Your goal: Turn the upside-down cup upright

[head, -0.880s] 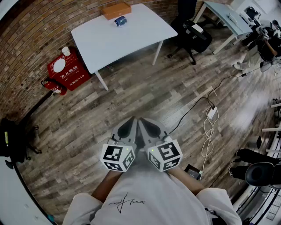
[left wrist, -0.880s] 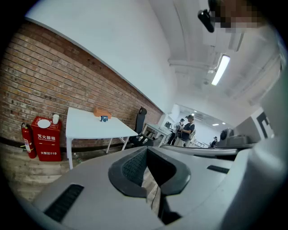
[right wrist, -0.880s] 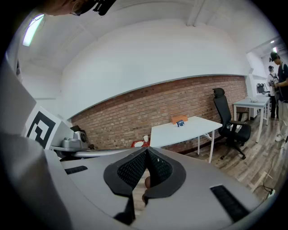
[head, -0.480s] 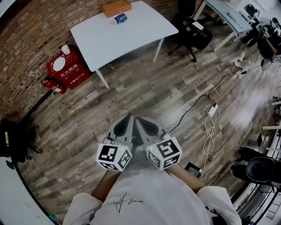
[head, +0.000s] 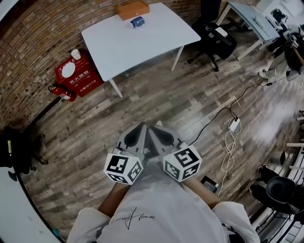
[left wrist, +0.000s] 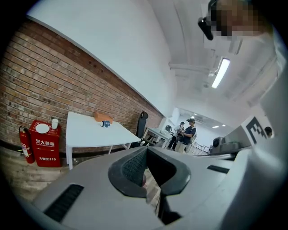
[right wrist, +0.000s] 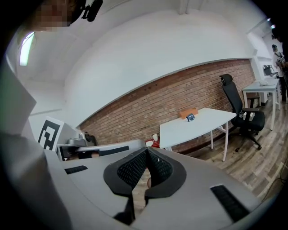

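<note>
Head view: person in a white shirt stands on a wood floor, holding the left gripper (head: 137,134) and right gripper (head: 163,135) side by side close to the body, well apart from a white table (head: 142,45). The cup (head: 137,21) sits on it just beside an orange box (head: 133,8), too small to tell how it stands. Left gripper view: jaws pressed together, nothing between them; cup far off on the table. Right gripper view: jaws likewise together and empty.

All three views toward distant table (head: 142,47)
</note>
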The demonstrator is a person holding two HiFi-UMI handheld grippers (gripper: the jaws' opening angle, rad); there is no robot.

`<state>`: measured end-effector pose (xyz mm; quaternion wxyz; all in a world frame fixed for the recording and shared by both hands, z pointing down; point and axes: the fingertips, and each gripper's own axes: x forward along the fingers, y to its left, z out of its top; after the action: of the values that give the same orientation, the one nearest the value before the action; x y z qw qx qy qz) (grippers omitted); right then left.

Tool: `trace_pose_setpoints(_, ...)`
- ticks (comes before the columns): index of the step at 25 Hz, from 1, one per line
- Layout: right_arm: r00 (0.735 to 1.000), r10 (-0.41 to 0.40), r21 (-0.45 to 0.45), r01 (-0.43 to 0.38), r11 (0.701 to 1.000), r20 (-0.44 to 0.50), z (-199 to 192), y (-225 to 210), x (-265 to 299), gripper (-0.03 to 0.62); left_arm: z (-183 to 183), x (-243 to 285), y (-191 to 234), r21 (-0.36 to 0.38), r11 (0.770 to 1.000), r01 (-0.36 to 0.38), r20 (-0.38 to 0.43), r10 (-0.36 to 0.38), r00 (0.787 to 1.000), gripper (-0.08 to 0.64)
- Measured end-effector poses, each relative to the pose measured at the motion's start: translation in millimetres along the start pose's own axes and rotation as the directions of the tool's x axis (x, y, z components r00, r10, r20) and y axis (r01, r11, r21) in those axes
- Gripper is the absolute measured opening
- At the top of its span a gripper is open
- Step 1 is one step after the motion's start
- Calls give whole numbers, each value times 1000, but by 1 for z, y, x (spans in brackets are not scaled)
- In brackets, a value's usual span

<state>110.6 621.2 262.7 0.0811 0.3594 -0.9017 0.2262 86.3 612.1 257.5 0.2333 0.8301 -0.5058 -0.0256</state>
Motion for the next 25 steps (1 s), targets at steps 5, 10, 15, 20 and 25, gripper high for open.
trace_pose_setpoints(5,1000,-8,-6,8,1000,7,12,-13,9,21,7,19,10,8,1000,-11,-17,11,1000,9)
trace_pose_setpoints(10,1000,-10,3,10,1000,-8,19,-33,23,21,13,41,19,45,999,-28,-20,29,999,9)
trace_pose_setpoints(15,1000,-7,14,7,1000,-25,30,-59,39,21,22,65,35,89,994,-57,-30,60,998,9)
trace_pose_setpoints(20,999,-2,32,3,999,-35,43,-86,54,21,29,99,48,83,994,-72,-41,75,996,9)
trace_pose_setpoints(25,999,8,37,-6,999,-34,57,-112,66,21,39,129,51,104,991,-82,-40,87,995,9)
